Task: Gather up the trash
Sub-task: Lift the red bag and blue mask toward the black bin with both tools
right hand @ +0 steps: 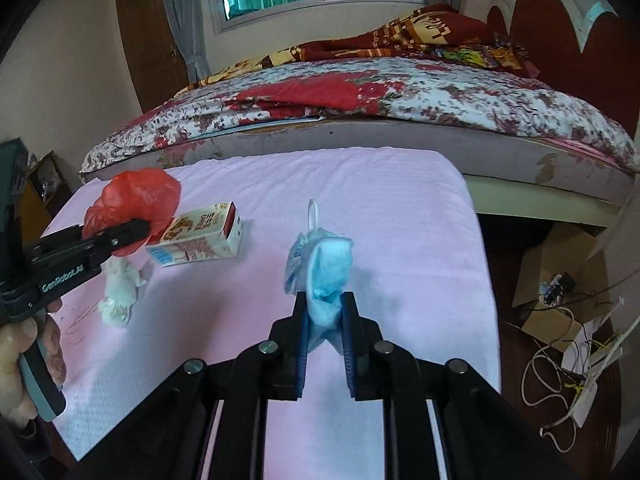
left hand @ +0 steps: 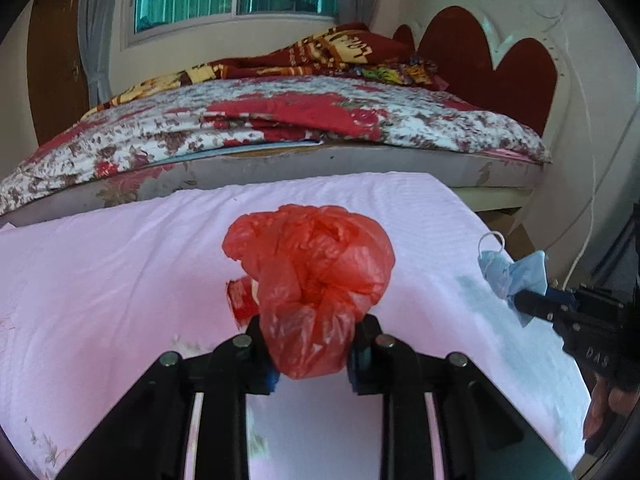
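Note:
A crumpled red plastic bag (left hand: 312, 276) hangs between the pads of my left gripper (left hand: 310, 344), which is shut on it above the pink cloth (left hand: 120, 264). The right wrist view shows the same bag (right hand: 136, 204) in that left gripper (right hand: 132, 232) at the left. My right gripper (right hand: 326, 316) is shut on a blue face mask (right hand: 324, 272), lifted off the cloth; the mask (left hand: 512, 272) also shows at the right of the left wrist view. A small carton (right hand: 200, 236) lies on its side on the cloth, and a wad of white tissue (right hand: 118, 292) lies in front of it.
The pink cloth (right hand: 400, 220) covers a low table in front of a bed (right hand: 400, 92) with a floral quilt. Right of the table, on the floor, are a cardboard box (right hand: 560, 264) and tangled white cables (right hand: 560, 376). A hand (right hand: 16, 360) grips the left gripper's handle.

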Motion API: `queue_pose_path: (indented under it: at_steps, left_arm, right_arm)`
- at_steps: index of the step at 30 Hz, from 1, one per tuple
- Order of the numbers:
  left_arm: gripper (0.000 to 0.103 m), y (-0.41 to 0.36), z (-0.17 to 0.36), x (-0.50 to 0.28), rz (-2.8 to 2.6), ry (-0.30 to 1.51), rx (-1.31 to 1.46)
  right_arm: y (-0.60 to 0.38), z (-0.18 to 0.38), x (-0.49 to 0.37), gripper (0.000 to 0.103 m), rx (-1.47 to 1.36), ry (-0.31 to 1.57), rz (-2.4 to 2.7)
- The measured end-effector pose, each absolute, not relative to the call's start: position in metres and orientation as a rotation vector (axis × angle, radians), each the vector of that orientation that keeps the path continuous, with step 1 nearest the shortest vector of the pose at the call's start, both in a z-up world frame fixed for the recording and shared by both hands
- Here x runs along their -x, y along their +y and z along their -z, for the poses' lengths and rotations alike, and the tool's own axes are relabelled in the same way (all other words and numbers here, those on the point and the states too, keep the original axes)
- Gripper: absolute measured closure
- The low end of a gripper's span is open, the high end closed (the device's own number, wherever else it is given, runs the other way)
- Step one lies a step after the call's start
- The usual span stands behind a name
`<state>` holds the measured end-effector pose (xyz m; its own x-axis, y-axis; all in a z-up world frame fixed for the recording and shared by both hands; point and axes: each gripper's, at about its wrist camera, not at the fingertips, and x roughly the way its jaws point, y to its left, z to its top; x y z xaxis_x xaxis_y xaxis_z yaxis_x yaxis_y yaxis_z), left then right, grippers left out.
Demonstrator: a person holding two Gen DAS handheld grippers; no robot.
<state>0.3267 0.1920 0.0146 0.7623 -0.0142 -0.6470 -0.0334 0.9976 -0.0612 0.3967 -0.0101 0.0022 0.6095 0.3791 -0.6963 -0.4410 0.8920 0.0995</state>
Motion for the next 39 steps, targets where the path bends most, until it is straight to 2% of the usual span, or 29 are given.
queue_pose_path:
  at_steps: [23, 39]
  left_arm:
    - [0.077, 0.133, -0.039, -0.214, 0.052, 0.633, 0.024]
    - [0.077, 0.045, -0.045, -0.170, 0.208, 0.603, 0.007]
  right_arm:
    - [-0.084, -0.068, -0.251, 0.087, 0.034, 0.659, -0.451]
    - [-0.159, -0.077, -0.159, 0.087, 0.062, 0.608, -0.367]
